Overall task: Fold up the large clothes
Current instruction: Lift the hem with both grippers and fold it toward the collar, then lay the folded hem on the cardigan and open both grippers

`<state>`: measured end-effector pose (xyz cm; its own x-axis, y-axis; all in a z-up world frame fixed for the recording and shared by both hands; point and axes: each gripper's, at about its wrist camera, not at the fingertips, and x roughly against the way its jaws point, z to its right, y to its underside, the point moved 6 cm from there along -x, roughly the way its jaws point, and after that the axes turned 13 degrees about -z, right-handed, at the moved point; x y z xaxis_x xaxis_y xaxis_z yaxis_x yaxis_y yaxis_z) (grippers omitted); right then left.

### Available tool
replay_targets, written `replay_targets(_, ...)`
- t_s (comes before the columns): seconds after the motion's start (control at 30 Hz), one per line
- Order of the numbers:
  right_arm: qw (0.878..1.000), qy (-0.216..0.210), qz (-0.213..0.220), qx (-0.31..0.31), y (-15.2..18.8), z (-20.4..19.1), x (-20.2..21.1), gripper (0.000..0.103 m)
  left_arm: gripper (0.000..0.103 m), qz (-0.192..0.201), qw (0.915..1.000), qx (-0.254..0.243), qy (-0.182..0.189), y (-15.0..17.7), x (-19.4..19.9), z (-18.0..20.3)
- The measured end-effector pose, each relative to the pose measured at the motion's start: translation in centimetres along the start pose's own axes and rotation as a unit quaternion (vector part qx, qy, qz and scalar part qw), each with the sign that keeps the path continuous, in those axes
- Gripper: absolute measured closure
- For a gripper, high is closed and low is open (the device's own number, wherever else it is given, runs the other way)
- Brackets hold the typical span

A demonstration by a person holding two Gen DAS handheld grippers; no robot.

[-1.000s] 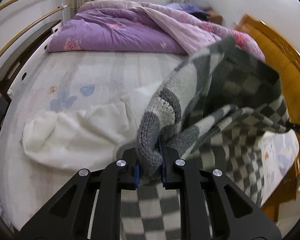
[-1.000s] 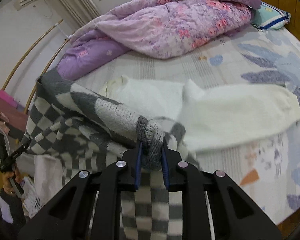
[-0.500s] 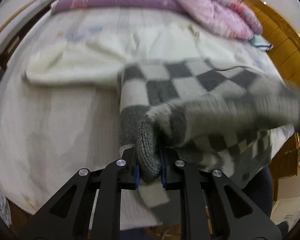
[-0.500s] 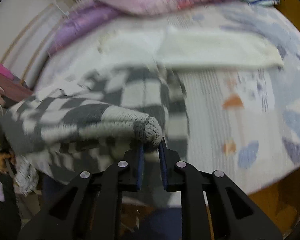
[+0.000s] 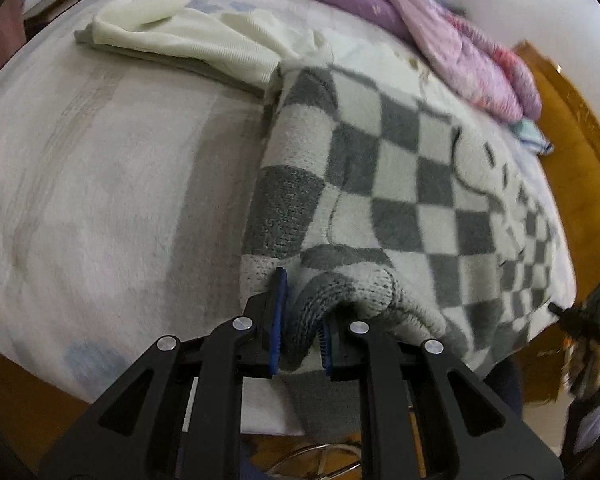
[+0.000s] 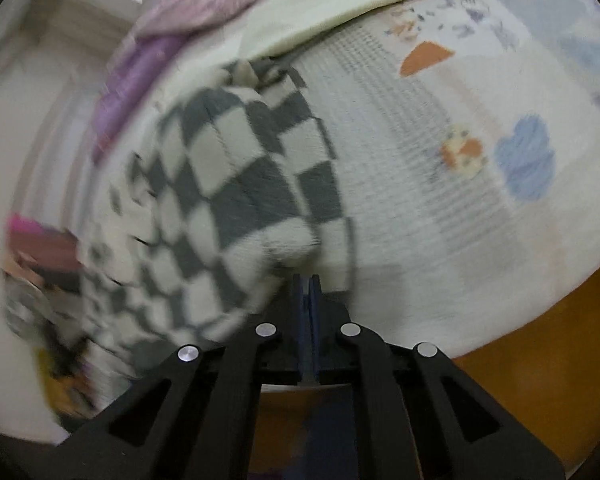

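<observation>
**A:** What does the left wrist view give you?

**B:** The left tongs (image 5: 300, 312) pinch a thick ribbed grey hem of the checked sweater (image 5: 400, 168) between blue pads. The knit is fuzzy, in grey and off-white squares, and lies spread flat across the bed (image 5: 100, 184), its near edge draping over the side. Beyond it lies a cream ribbed garment (image 5: 188, 40), partly under the sweater's far corner. A quilted purple duvet (image 5: 440, 32) is bunched at the far end, beside a wooden headboard (image 5: 572, 152).

**A:** And the right wrist view?

**B:** It is blurred. The right tongs (image 6: 306, 280) have their blue pads pressed together, and I cannot tell whether any fabric is caught. A soft rounded fold of the checked sweater (image 6: 236, 184) sits just above the tips. The sheet shows a ribbed weave with blue and orange prints.
</observation>
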<state>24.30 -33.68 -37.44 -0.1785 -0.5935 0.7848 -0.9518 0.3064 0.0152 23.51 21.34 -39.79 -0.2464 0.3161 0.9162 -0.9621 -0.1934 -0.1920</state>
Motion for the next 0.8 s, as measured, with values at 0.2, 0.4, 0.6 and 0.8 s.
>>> replay_targets(0.2,0.995,-0.081,0.03,-0.045,0.6,-1.1,-1.2,0.077,0.071,0.038,0.9954,0.083,0.029,1.6,1.8,-0.4)
replay_targets(0.4,0.992,-0.069,0.059,-0.082,-0.2,-1.0,-2.6,0.074,0.056,0.038,0.9858,0.153,0.059,3.3,1.9,-1.0)
replay_targets(0.6,0.99,-0.024,0.081,-0.11,0.0,-0.3,-2.7,0.065,0.055,0.084,0.9732,0.196,0.086,4.1,3.0,-0.6)
replay_targets(0.8,0.988,-0.067,0.083,-0.112,-0.1,-0.7,-3.6,0.065,0.035,0.072,0.9751,0.176,0.114,4.1,1.1,2.9)
